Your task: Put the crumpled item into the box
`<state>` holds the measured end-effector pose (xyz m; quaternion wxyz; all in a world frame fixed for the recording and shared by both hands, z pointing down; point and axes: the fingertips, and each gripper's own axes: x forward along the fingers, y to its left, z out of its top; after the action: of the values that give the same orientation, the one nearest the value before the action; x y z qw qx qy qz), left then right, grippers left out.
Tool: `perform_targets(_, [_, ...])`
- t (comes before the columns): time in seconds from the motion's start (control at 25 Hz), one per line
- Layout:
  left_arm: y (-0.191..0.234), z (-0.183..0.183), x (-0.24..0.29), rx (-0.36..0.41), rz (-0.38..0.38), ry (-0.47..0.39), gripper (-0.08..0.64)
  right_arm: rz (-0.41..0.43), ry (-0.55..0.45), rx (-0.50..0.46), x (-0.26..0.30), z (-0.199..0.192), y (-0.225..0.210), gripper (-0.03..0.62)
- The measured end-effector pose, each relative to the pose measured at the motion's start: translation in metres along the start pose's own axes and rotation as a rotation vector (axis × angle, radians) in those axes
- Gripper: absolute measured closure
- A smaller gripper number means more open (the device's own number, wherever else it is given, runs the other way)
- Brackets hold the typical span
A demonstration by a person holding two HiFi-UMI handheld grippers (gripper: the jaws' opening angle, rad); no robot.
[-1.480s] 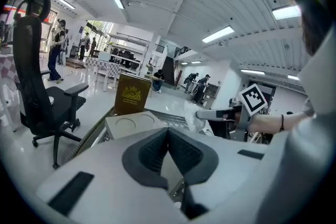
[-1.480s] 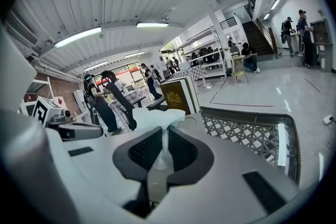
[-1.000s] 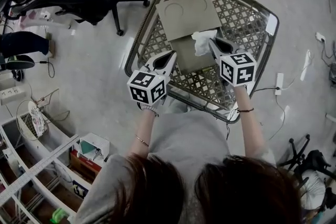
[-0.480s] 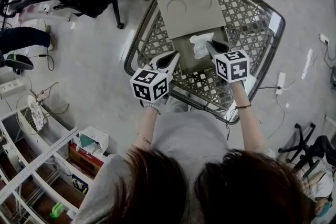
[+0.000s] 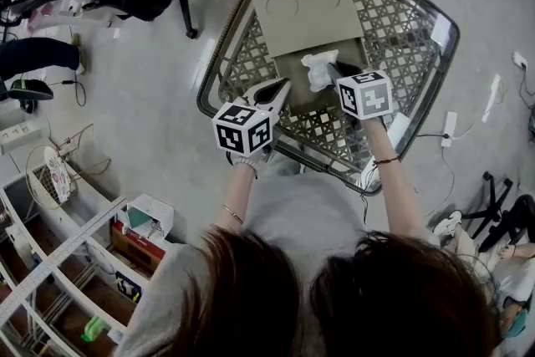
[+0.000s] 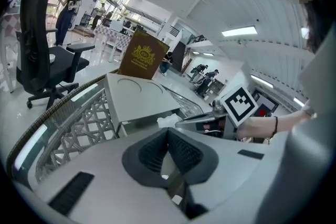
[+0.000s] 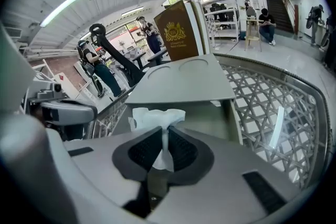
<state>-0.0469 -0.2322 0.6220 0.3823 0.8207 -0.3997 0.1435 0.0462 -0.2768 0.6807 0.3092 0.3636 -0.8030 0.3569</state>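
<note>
— Right gripper view: is the crumpled tissue going into the box yet?
— Not yet. White and bunched, it is hanging pinched in the right gripper, whose 2 jaws are squeezing nearly together on it, over the open box at the lattice table's middle.
— What is remaining?
— Lowering and releasing, I am judging. The left gripper is sitting closed and empty toward the table's near edge.

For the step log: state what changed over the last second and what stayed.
The right gripper has sunk slightly toward the open box, the crumpled tissue clamped in its jaws throughout. Nothing was grasped or released. The left gripper stays shut and empty beside the box; box and lid unmoved.
</note>
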Motion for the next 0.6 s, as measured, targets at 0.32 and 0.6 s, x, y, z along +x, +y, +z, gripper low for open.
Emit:
perform_targets(0.32, [0.001,-0.008,0.001,-0.021,0.000,0.013,0.543,-0.028,0.060,0.024,0.010,-0.012,-0.004,0.538])
perform_targets(0.6, [0.001,-0.010,0.001,-0.024,0.001,0.014,0.543,-0.057,0.067,0.029,0.012,-0.012,-0.007,0.538])
